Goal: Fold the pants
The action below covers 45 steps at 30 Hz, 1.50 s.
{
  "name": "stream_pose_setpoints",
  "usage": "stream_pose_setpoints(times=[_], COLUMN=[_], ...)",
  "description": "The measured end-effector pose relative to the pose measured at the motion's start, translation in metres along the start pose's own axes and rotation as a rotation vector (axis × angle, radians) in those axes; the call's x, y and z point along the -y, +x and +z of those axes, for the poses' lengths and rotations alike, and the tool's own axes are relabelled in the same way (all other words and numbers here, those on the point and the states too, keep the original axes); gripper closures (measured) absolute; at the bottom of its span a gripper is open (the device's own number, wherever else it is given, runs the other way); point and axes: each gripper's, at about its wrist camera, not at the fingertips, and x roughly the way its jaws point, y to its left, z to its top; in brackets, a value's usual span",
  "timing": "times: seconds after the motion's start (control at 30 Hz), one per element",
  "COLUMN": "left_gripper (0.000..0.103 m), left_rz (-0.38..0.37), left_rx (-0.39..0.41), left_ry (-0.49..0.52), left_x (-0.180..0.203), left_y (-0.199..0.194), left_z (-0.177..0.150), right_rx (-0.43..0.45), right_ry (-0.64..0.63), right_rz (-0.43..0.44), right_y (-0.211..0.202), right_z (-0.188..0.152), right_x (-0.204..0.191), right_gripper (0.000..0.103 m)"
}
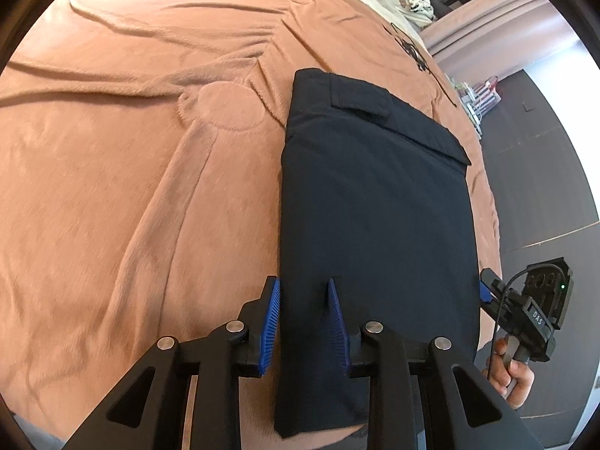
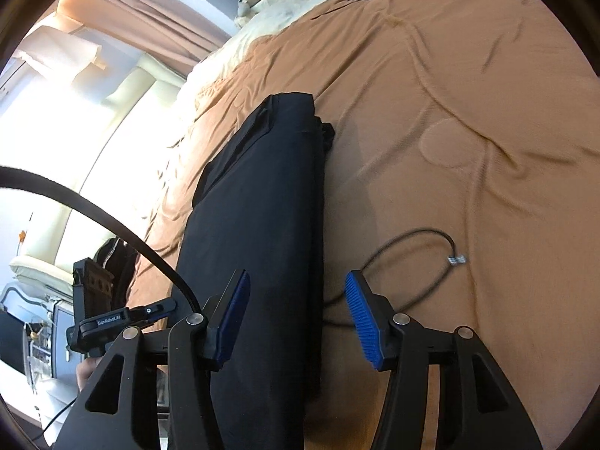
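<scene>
Left wrist view shows the pants (image 1: 375, 195), folded into a dark slab at frame centre on the bedspread (image 1: 131, 187). Left gripper (image 1: 304, 322) and right gripper (image 2: 296, 315) both stand apart, pressing nothing. Soft, light, likely slippery cloth; best pinched at the near folded edge.

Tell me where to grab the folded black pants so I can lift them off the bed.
Grip the pants at the near short edge, coming in low from the bed's near side: the folded layers end there in a flat straight hem, and both near corners are exposed on the blanket.
</scene>
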Motion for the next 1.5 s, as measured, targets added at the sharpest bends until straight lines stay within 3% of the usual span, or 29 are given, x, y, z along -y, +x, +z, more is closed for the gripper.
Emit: stream_pose_setpoints(times=[0.33,0.97,1.23,1.43,1.5], left_gripper=[0.074,0.073,0.078,0.078,0.075], left_rz=[-0.017,-0.050,-0.064,-0.071,-0.070], left_rx=[0.004,0.014,0.045,0.039,0.030], left_ry=[-0.021,-0.036,-0.003,0.005,-0.005], left_x=[-0.002,-0.002,0.004,0.007,0.006], left_y=[0.015,0.030,0.019,0.020,0.024], left_z=[0.022,0.047,0.055,0.063,0.063], right_rx=[-0.117,-0.214,-0.186,-0.162,-0.171], right_ry=[0.010,0.052,0.023,0.005,0.005], right_rz=[0.062,0.249,0.268,0.283,0.262], right_y=[0.054,0.114,0.114,0.103,0.103], right_z=[0.029,0.081,0.080,0.068,0.067], right_x=[0.008,0.037,0.037,0.032,0.036], right_gripper=[0.051,0.051,0.075,0.078,0.075])
